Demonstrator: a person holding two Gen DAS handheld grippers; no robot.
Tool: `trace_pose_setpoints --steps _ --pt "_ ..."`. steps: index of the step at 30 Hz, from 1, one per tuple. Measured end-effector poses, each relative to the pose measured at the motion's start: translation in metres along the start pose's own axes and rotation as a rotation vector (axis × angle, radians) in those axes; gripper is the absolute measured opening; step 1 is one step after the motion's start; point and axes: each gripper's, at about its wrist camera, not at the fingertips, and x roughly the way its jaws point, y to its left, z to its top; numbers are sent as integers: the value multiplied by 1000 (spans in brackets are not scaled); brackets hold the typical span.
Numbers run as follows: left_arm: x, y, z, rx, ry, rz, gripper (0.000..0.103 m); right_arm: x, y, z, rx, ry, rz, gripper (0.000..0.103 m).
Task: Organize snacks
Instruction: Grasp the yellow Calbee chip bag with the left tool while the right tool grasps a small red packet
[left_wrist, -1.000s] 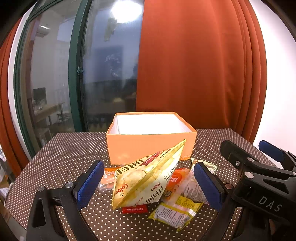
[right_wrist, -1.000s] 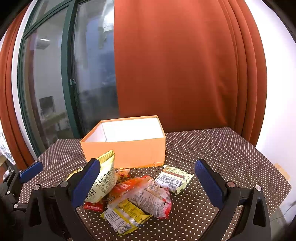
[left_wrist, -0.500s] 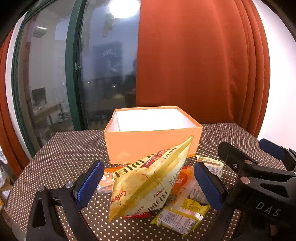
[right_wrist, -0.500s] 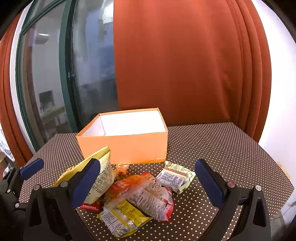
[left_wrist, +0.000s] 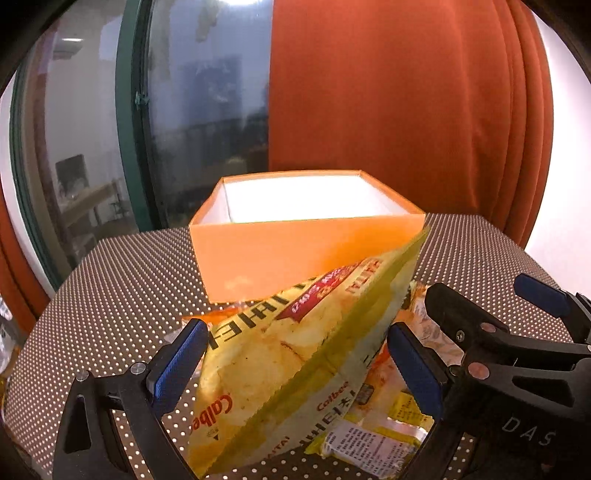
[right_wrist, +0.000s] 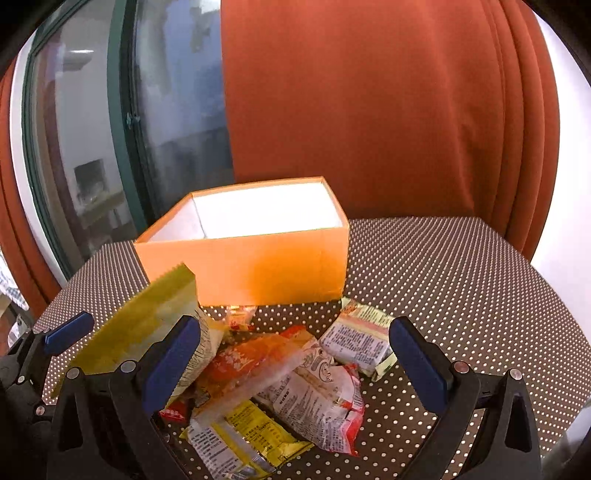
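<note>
Two handheld grippers with black frames and blue pads reach over a brown surface (right_wrist: 461, 266) dotted with small white spots. An open orange cardboard box with a white inside (right_wrist: 258, 269) sits near the back of that surface, in front of a rust-orange curtain (right_wrist: 369, 110) and a dark window with a green frame (right_wrist: 122, 147).

From the left wrist view, the left gripper (left_wrist: 295, 365) has its jaws spread wide on either side of a large yellow Calbee crisp bag (left_wrist: 295, 365), which stands tilted with one corner pointing up towards the box. Whether the blue pads touch the bag cannot be told. The bag's lower edge rests among the pile of smaller snacks.

From the right wrist view, the right gripper (right_wrist: 295, 365) also has its jaws spread wide, apart from everything, hovering over the pile. Between its pads lie a clear packet with orange and red printing (right_wrist: 266, 365), a white and red printed packet (right_wrist: 317, 402), and a yellow and white packet (right_wrist: 240, 439) nearest the camera. A pale green and white packet (right_wrist: 358, 339) lies just right of these, near the box's front corner. All snacks are outside the box, heaped just in front of it
</note>
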Motion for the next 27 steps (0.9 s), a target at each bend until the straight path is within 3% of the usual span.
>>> trace_pose_setpoints --steps 10,18,22,27 --pt "29 -10 -11 61 28 84 95 38 -2 -13 20 94 4 103" --pt "52 -11 -19 79 60 116 87 64 6 -21 12 155 38 94" --pt "57 -11 -24 84 66 108 84 73 11 -24 9 176 57 83" --pt "56 -14 -28 112 75 104 76 82 18 -27 27 218 120 54"
